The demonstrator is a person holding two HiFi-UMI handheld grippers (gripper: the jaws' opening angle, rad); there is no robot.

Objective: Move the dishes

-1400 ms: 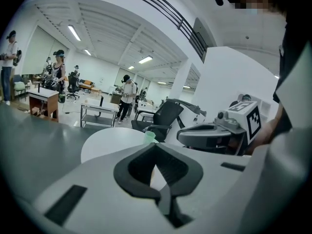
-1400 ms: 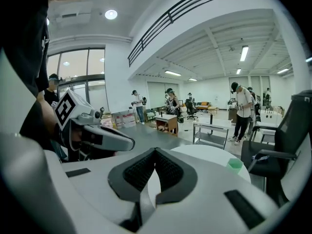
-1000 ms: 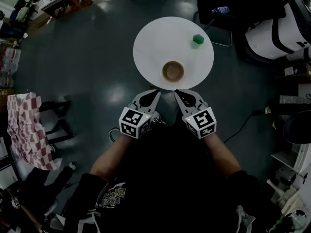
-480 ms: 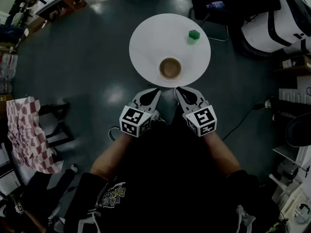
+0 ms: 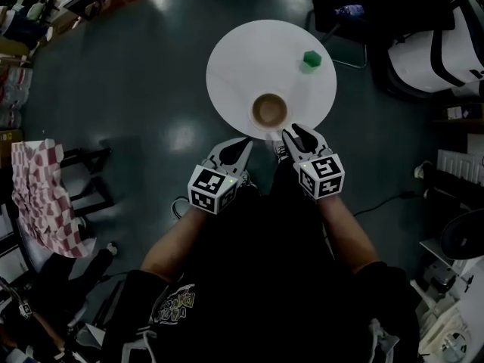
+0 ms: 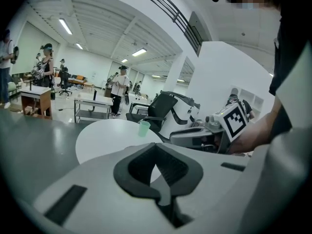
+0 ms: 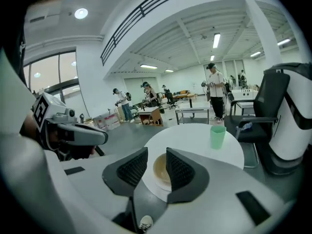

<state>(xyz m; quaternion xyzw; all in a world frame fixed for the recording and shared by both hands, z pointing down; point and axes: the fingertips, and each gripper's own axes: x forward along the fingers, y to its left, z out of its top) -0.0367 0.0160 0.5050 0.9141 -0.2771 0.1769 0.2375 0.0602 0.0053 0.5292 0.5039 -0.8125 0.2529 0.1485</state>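
A tan bowl [image 5: 269, 110] sits near the front edge of a round white table [image 5: 242, 59]. A green cup [image 5: 311, 60] stands upright at the table's far right. My right gripper [image 5: 297, 131] reaches over the near rim, just right of the bowl, and is open with nothing held. In the right gripper view the bowl [image 7: 160, 172] shows through the gap of the right gripper [image 7: 156, 153], and the cup [image 7: 217, 136] stands farther back. My left gripper [image 5: 242, 145] hangs short of the table, shut and empty. In the left gripper view, the left gripper [image 6: 156, 145] points at the table [image 6: 107, 135] and cup [image 6: 144, 127].
A black office chair [image 5: 348, 6] stands behind the table. A white machine [image 5: 439, 44] is at the right. A red-checked cloth [image 5: 41, 203] lies over a stand at the left. A cable [image 5: 386, 191] runs across the dark floor. Several people stand far back in the hall.
My right gripper has moved forward to the table's near edge beside the bowl. The left gripper has stayed where it was, below the table edge.
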